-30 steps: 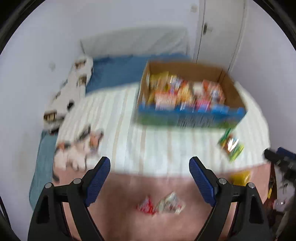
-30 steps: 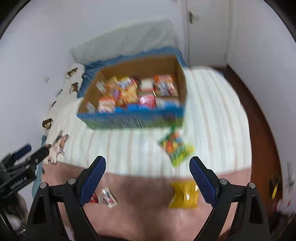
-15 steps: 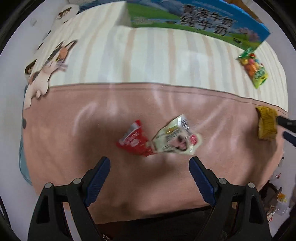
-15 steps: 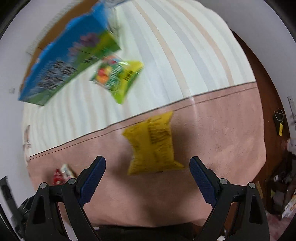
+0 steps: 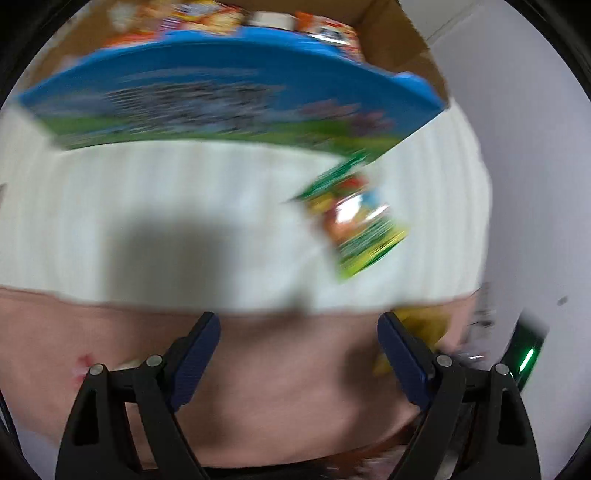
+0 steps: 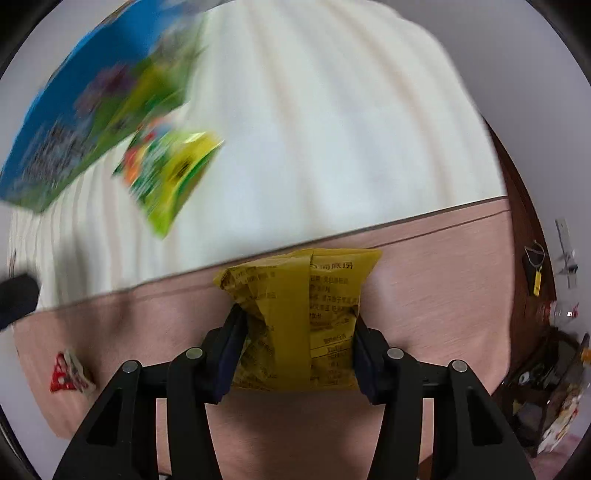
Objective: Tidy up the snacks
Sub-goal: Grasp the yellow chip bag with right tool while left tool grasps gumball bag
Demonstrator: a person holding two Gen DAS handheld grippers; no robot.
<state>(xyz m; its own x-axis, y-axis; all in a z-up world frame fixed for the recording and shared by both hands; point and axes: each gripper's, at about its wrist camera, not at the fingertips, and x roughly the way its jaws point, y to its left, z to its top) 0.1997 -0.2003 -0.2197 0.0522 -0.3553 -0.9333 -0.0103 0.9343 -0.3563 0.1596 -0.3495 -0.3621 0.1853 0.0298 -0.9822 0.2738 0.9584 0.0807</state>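
- Your right gripper point(image 6: 297, 341) has its two dark blue padded fingers point(image 6: 231, 341) closed against both sides of a crinkled yellow foil snack bag point(image 6: 301, 317); the bag fills the gap and bulges out ahead of the fingertips.
- That gripper points forward and down at the pink blanket point(image 6: 436, 266). The bag's far end lies close to the seam where the pink blanket meets the cream striped bedspread point(image 6: 332, 122).
- Your left gripper point(image 5: 298, 341) is spread wide, with nothing between its blue pads point(image 5: 201, 341). It sits low over the pink blanket, aimed toward the bedspread.
- The left wrist view is heavily blurred, so fine detail there cannot be read.
- A green snack packet with bright fruit-coloured print point(image 5: 354, 225) lies on the cream bedspread, just beside the near right corner of the box; whether they touch cannot be told.
- The open cardboard box with a blue and green printed front point(image 5: 229, 99) stands on the bedspread beyond it, with several orange and red snack packs point(image 5: 207, 16) showing over its rim.
- A small red and white wrapper point(image 6: 70, 373) lies on the pink blanket off to the left of your right gripper, well apart from the yellow bag.
- In the left wrist view, a patch of that yellow bag point(image 5: 424, 323) shows just past the right finger.
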